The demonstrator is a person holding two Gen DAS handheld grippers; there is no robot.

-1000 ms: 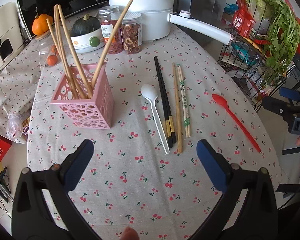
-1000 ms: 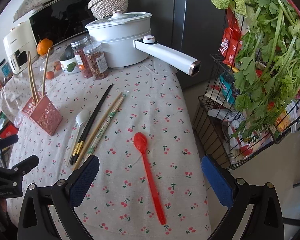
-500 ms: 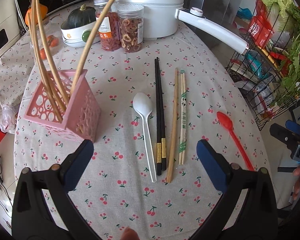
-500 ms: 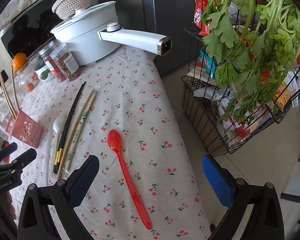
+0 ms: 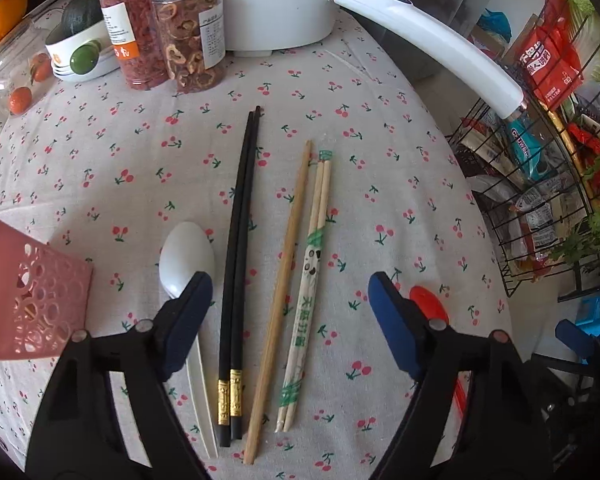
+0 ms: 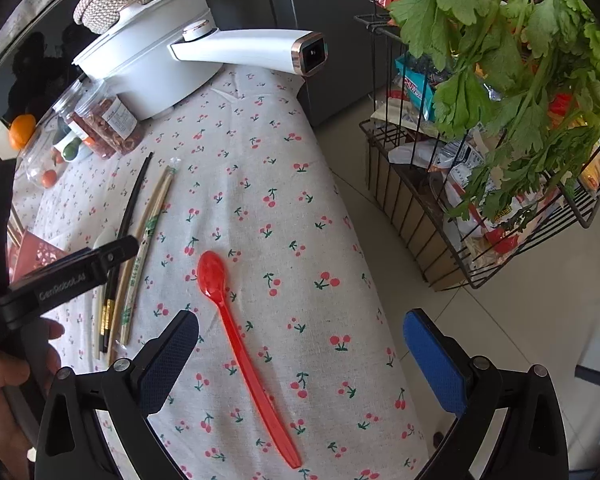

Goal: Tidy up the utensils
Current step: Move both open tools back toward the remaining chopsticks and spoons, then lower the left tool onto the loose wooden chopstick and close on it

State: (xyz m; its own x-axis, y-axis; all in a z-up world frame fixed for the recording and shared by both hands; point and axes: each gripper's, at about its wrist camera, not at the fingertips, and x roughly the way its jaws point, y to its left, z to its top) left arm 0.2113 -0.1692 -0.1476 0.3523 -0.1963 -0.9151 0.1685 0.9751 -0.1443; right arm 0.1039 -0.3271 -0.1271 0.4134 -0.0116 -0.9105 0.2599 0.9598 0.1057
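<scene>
The left gripper (image 5: 290, 312), jaws narrowing but still apart and empty, should centre over the black lacquered chopsticks (image 5: 238, 272) before clamping.

The right gripper (image 6: 300, 354) gapes empty over the red plastic spoon (image 6: 240, 344).

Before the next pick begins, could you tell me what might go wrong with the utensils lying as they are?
The left gripper, its jaws just closing with nothing pressed yet, straddles black chopsticks and a bamboo chopstick packed close together: it may grab several.

The red spoon lies near the table edge and could be knocked off.
</scene>
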